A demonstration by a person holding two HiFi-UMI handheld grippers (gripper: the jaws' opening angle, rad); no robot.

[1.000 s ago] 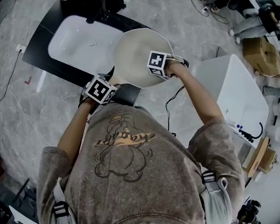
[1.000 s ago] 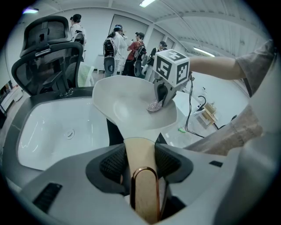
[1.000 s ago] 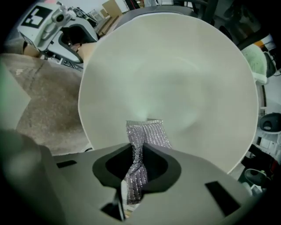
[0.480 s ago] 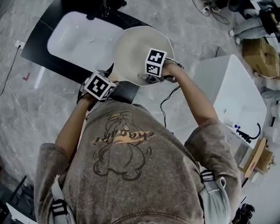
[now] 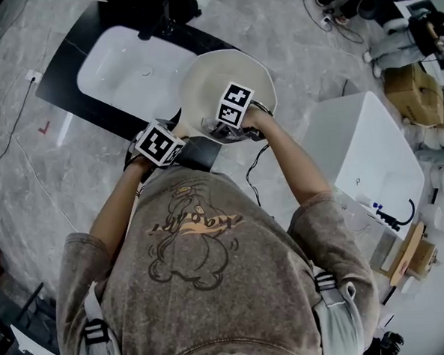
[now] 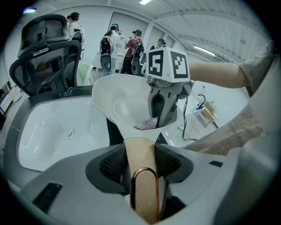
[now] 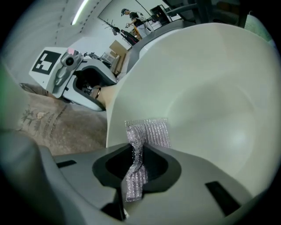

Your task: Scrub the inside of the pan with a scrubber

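The pan (image 7: 210,101) is being held tilted beside the sink (image 5: 118,67), its handle (image 6: 141,184) being clamped by the left gripper (image 6: 140,161). The scrubber (image 7: 147,132) is being pinched by the right gripper (image 7: 136,166) and pressed against the pan's inside.

We find the cream round pan (image 5: 223,68) over the right end of the dark counter (image 5: 62,81), just right of the white oval sink basin (image 5: 117,63) set in it. The left gripper (image 6: 141,163) grips the pale wooden handle (image 6: 139,147) at the pan's near left. The right gripper (image 7: 136,171) reaches into the pan from the near side, and the silvery mesh scrubber (image 7: 147,132) in its jaws touches the inner wall. A white box-shaped cabinet (image 5: 370,149) stands farther right.
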